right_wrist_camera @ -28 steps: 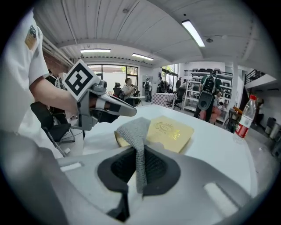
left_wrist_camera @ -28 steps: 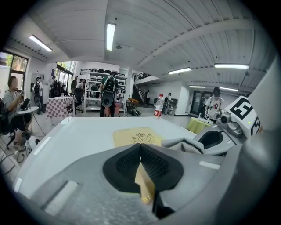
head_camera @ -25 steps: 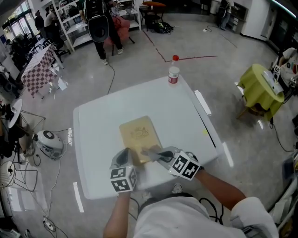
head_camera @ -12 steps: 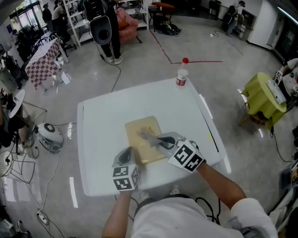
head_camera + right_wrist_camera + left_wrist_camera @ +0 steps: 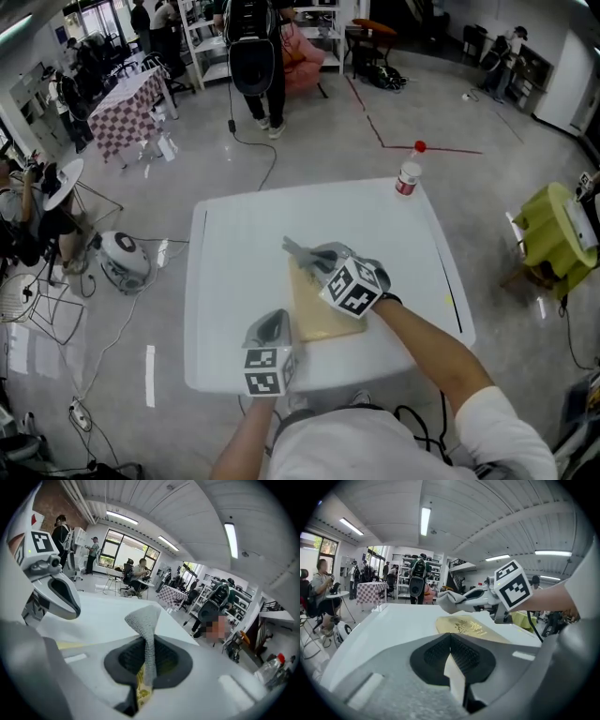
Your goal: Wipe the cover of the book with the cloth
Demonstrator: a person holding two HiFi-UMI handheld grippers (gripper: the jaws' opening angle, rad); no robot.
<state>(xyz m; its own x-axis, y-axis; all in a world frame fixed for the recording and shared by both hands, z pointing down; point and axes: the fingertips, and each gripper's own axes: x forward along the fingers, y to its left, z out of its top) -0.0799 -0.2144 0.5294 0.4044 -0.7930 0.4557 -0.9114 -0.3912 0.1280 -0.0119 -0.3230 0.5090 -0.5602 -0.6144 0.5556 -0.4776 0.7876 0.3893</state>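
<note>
The cloth [image 5: 296,250] is pinched by the right gripper [image 5: 317,259]; the book [image 5: 328,319], apparently clamped by the left gripper [image 5: 271,327], should be swept evenly.

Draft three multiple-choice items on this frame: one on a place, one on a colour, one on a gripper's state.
1. Where does the bottle stand?
A. the table's far right corner
B. the table's near left corner
C. the floor

2. What colour is the book's cover?
A. blue
B. golden tan
C. black

3. How is the right gripper?
A. open, empty
B. shut on the cloth
C. shut on the bottle

Key: 1 A, it stands at that corner in the head view. 2 B, the cover shows golden tan. 3 B, the grey cloth is pinched between its jaws.
</note>
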